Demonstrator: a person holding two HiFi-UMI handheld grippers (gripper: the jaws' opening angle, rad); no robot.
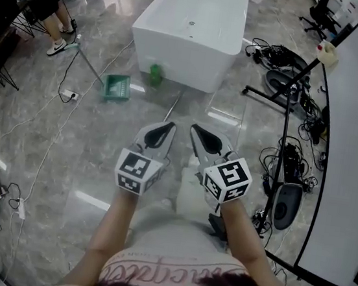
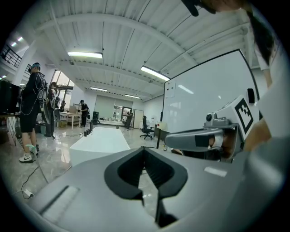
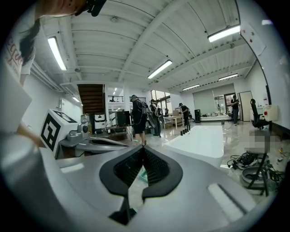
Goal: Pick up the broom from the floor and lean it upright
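Noted pressed together, empty: left gripper, right gripper. Advised: spread jaws before reaching broom ahead on floor; pinch handle squarely mid-length.

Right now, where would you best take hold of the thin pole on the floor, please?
Take the pole at its bare middle, from above, jaws across it: it lies flat, thin and straight, pointing away from you.
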